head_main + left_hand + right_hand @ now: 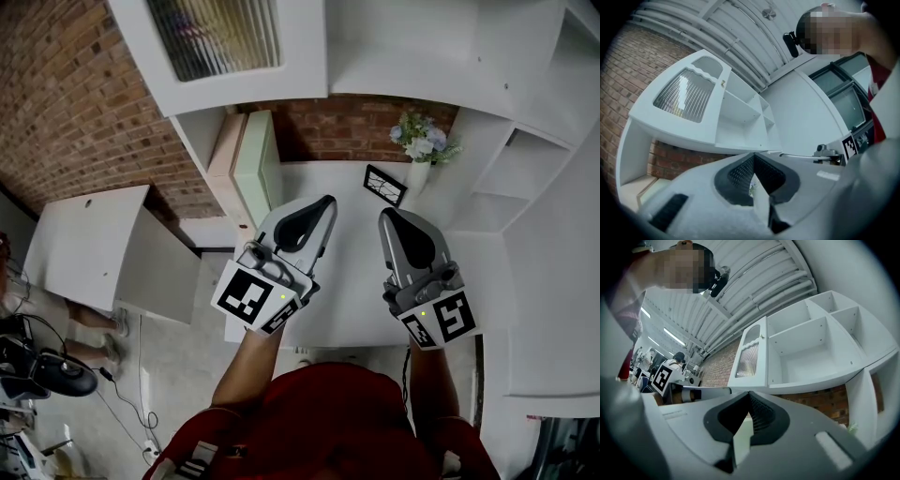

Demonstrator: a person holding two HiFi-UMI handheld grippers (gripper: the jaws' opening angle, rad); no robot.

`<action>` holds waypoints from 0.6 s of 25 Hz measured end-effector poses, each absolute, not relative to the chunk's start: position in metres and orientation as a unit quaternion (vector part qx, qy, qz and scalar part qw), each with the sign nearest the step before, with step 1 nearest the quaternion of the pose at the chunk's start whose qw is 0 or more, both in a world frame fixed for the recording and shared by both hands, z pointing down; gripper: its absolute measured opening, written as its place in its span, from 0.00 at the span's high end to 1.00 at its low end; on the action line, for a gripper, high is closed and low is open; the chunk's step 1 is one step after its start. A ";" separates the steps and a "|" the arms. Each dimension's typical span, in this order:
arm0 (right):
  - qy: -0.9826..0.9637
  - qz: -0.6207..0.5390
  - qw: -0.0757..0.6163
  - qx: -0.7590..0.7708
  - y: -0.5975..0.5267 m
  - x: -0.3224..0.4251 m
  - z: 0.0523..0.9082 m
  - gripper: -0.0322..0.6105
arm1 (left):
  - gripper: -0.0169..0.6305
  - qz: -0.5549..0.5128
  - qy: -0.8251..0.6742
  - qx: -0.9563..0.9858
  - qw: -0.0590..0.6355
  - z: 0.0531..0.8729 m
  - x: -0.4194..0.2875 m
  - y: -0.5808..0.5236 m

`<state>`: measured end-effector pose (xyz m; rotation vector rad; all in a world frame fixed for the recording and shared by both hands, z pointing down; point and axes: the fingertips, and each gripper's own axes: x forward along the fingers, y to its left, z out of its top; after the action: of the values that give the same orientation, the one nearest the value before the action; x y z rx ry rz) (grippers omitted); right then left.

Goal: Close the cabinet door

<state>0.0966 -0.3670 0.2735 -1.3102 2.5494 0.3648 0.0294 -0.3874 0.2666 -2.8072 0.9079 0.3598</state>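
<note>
Cabinet door (214, 36), the upper ribbed-glass one, stands swung out at the far left above the white counter (347, 187), well apart from both tools, so we judge the closing push has not begun. We hold the left gripper (326, 200) and right gripper (384, 214) side by side over the counter, tips aimed away and slightly upward, likely so a blunt tip can press the door's face. Both pairs of jaws are pressed together, nothing between them, touching nothing.
</note>
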 end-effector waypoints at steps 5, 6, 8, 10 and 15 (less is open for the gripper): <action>0.871 0.122 0.120 -0.461 -0.366 0.095 0.279 0.93 | 0.97 0.122 0.293 -0.945 0.083 0.269 0.029 -0.384; 0.870 0.121 0.118 -0.463 -0.367 0.095 0.281 0.93 | 0.97 0.122 0.291 -0.945 0.082 0.270 0.029 -0.384; 0.869 0.120 0.116 -0.466 -0.368 0.095 0.283 0.93 | 0.97 0.122 0.289 -0.946 0.080 0.271 0.029 -0.385; 0.869 0.118 0.114 -0.467 -0.368 0.095 0.285 0.93 | 0.97 0.123 0.287 -0.947 0.079 0.272 0.030 -0.386; 0.869 0.116 0.112 -0.468 -0.368 0.092 0.286 0.93 | 0.97 0.124 0.281 -0.948 0.080 0.272 0.030 -0.385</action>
<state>0.0921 -0.3678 0.2864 -1.3730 2.5518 0.3415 0.0302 -0.3847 0.2722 -2.8364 0.8414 0.3719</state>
